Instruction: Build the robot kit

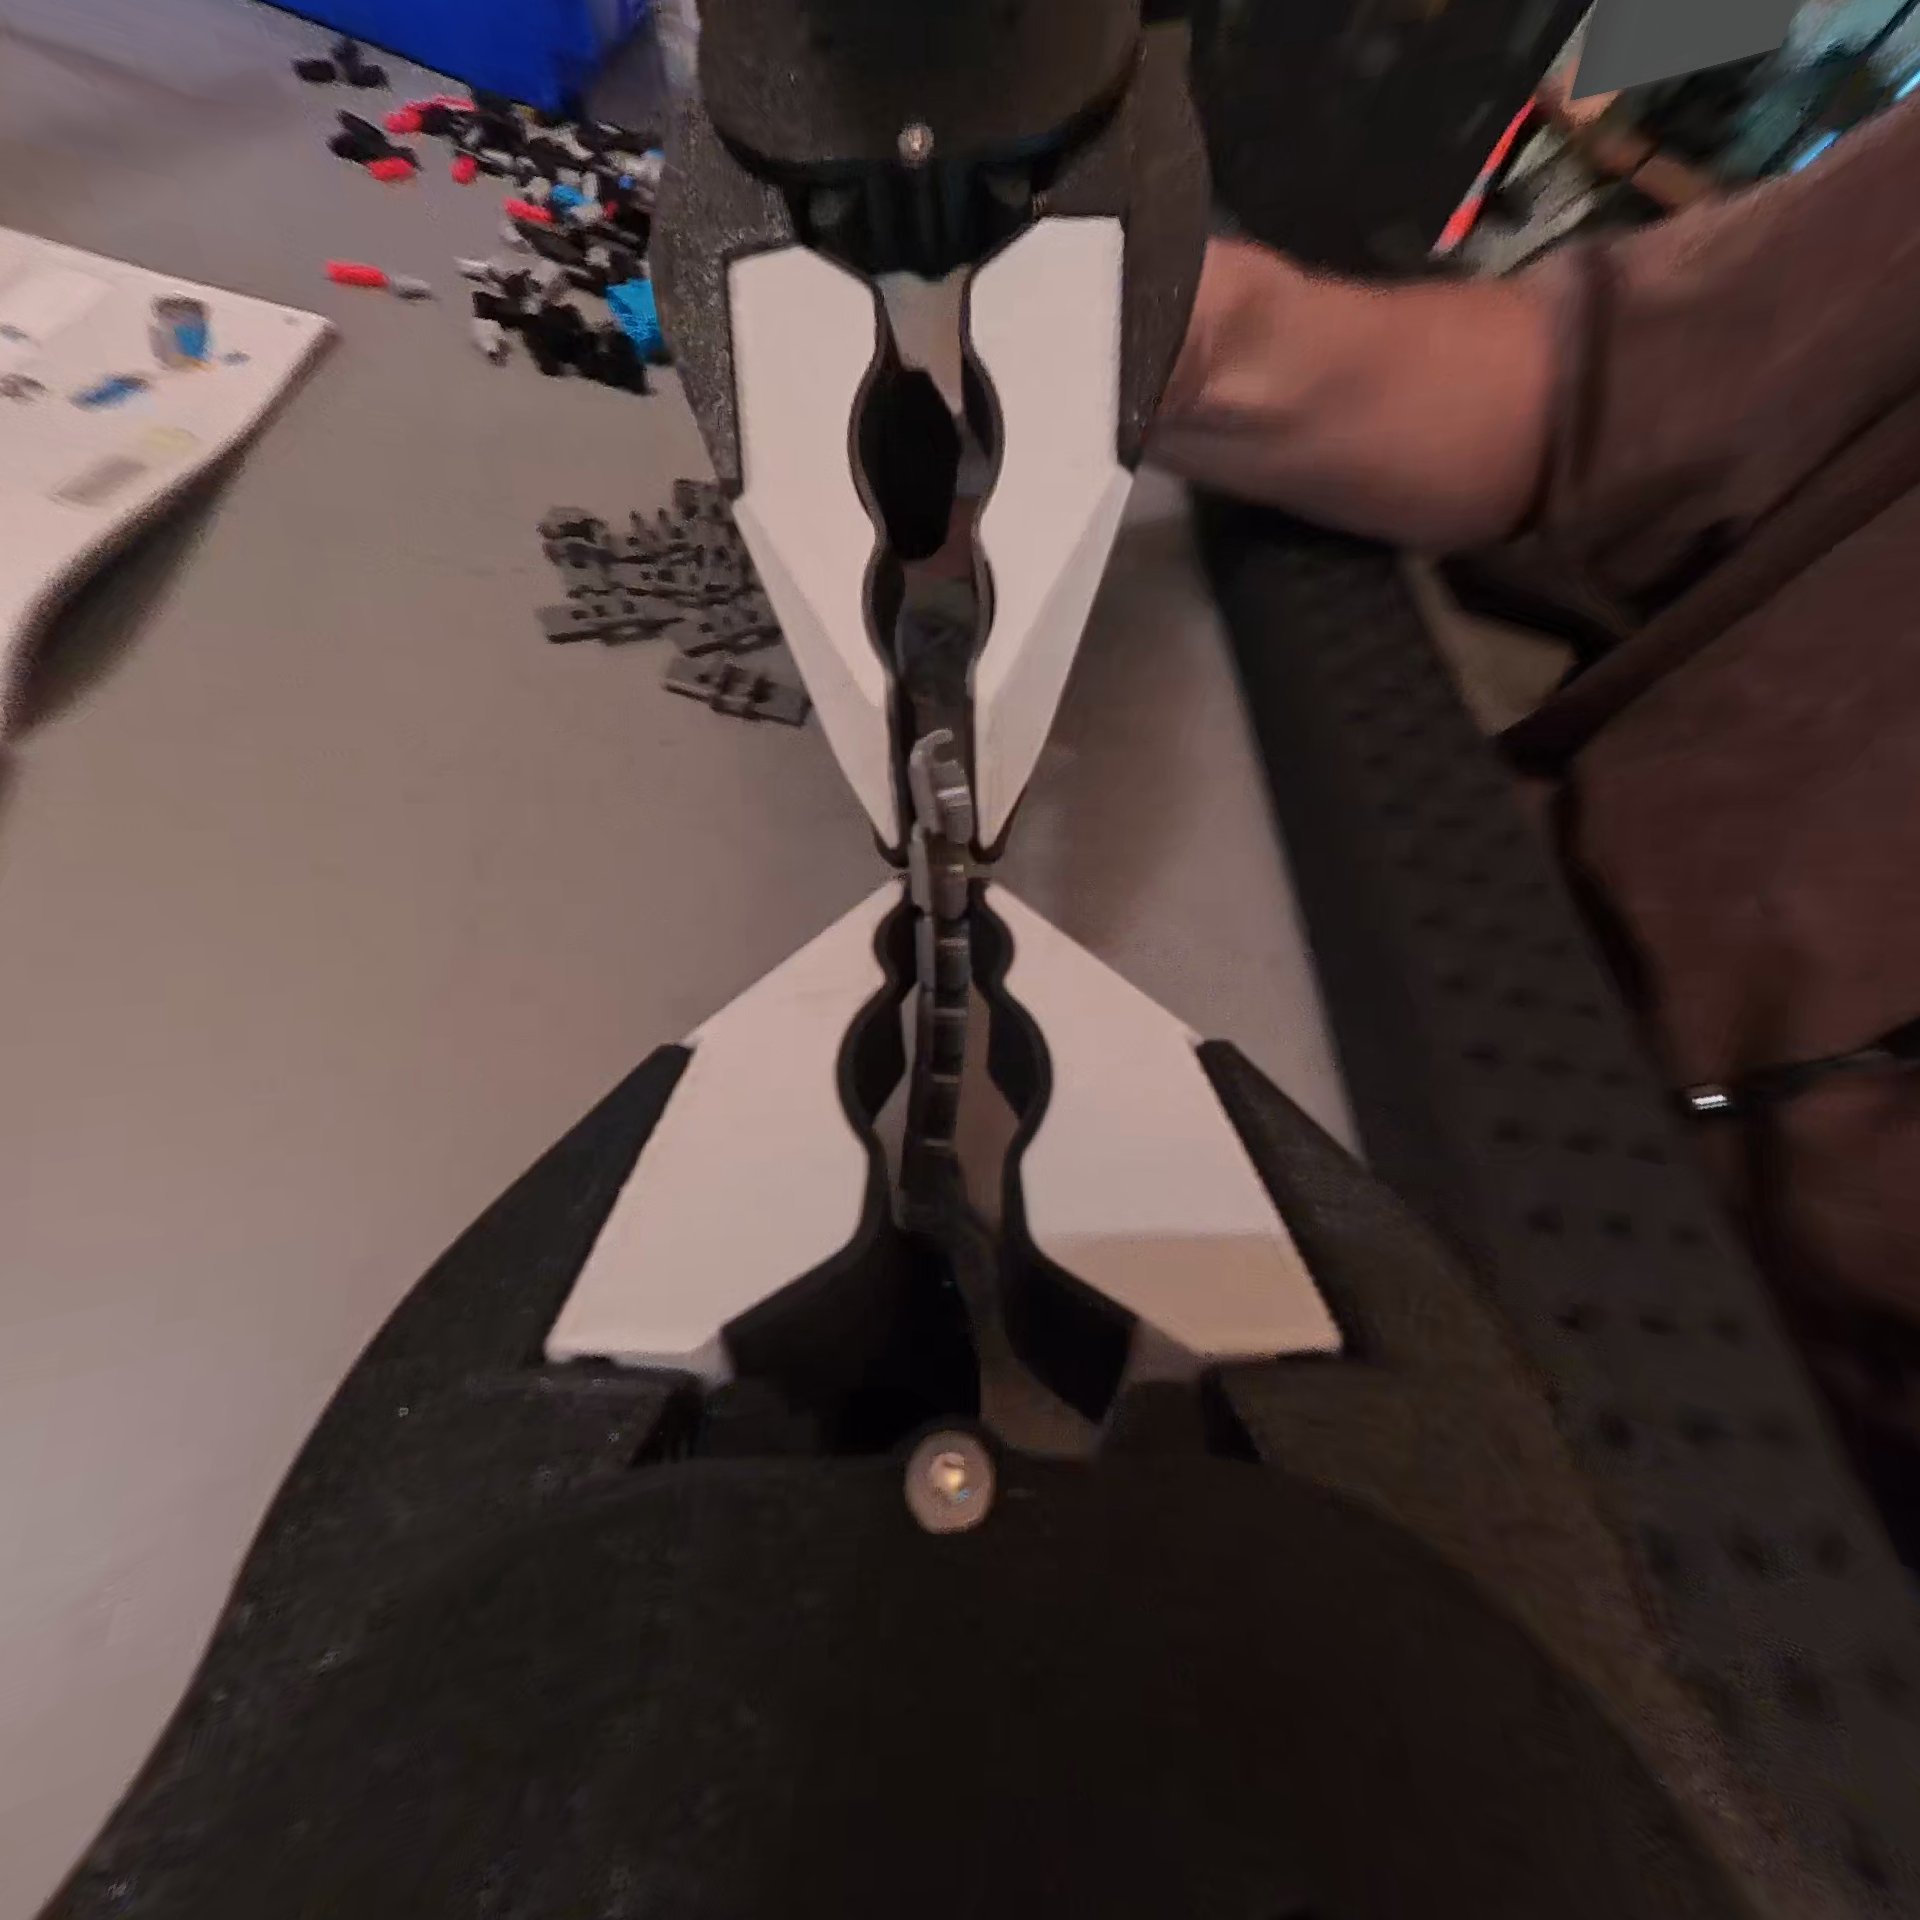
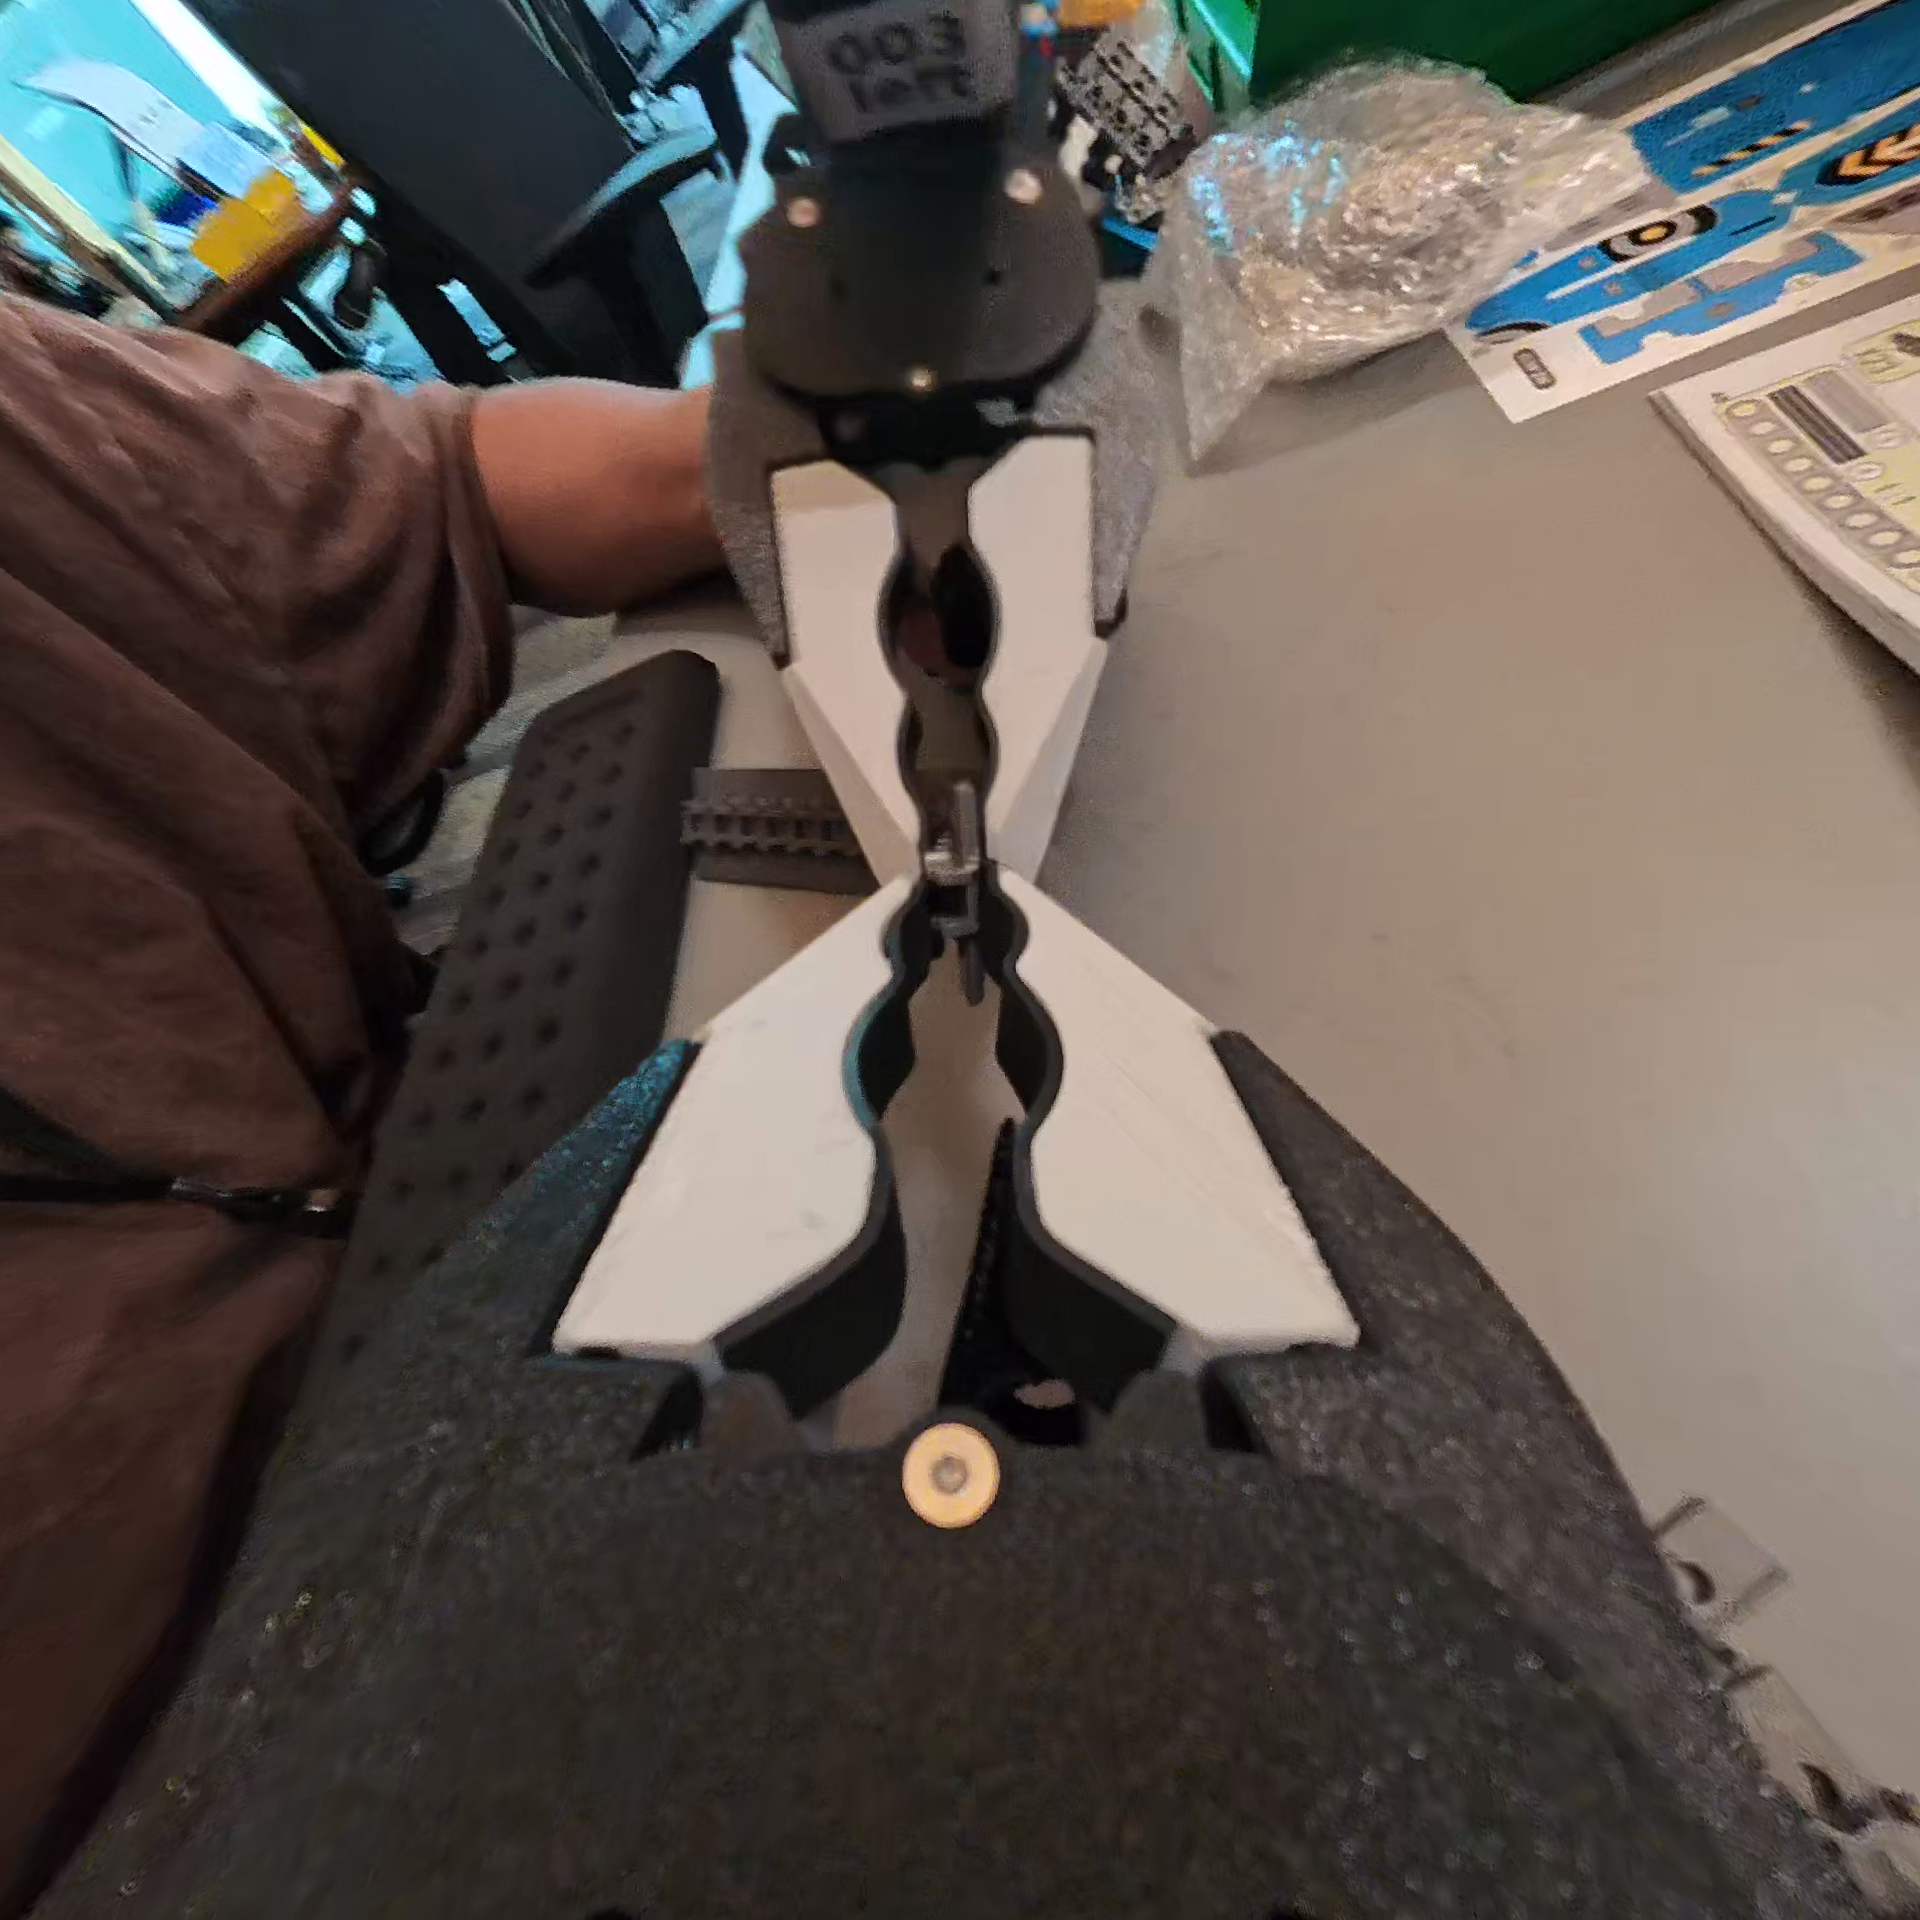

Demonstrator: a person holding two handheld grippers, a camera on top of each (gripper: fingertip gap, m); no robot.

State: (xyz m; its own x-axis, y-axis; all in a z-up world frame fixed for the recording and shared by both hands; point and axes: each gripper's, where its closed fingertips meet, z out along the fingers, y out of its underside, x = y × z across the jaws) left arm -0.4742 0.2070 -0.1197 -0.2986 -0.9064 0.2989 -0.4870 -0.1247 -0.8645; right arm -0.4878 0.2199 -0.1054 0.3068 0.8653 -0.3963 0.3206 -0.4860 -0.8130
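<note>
Grey tabletop [image 1: 312, 935] is filling the left half of the left wrist view, with bare room lying open toward 9 o'clock. At 10 o'clock a white printed sheet [image 1: 125, 416] is resting with its corner pointing inward. Toward 11 o'clock a loose scatter of black, red and blue small parts [image 1: 520, 208] is spreading over the surface, and nearer the centre a heap of dark grey flat pieces [image 1: 665, 603] is sitting just beside the far gripper's finger. At 3 o'clock a dark perforated mat [image 1: 1507, 1091] is running along the table edge, under a brown sleeve [image 1: 1714, 520]. The left gripper [image 1: 940, 914] is clenching on a dark segmented chain strip [image 1: 940, 1039], whose small grey hooked link [image 1: 940, 790] is meeting the tips of the right gripper [image 1: 940, 831] coming in from 12 o'clock.

Over in the right wrist view, the same grey table [image 2: 1455, 935] is lying open toward 3 o'clock. At 1 o'clock a crumpled clear plastic bag [image 2: 1371, 229] is holding something pale that cannot be made out; blue-printed sheets [image 2: 1714, 260] are lying at 2 o'clock. The right gripper [image 2: 961, 914] is pinching the grey link [image 2: 961, 842] tip to tip with the left gripper [image 2: 951, 821]. A second chain length [image 2: 769, 826] is lying at 10 o'clock beside the mat [image 2: 540, 935].
</note>
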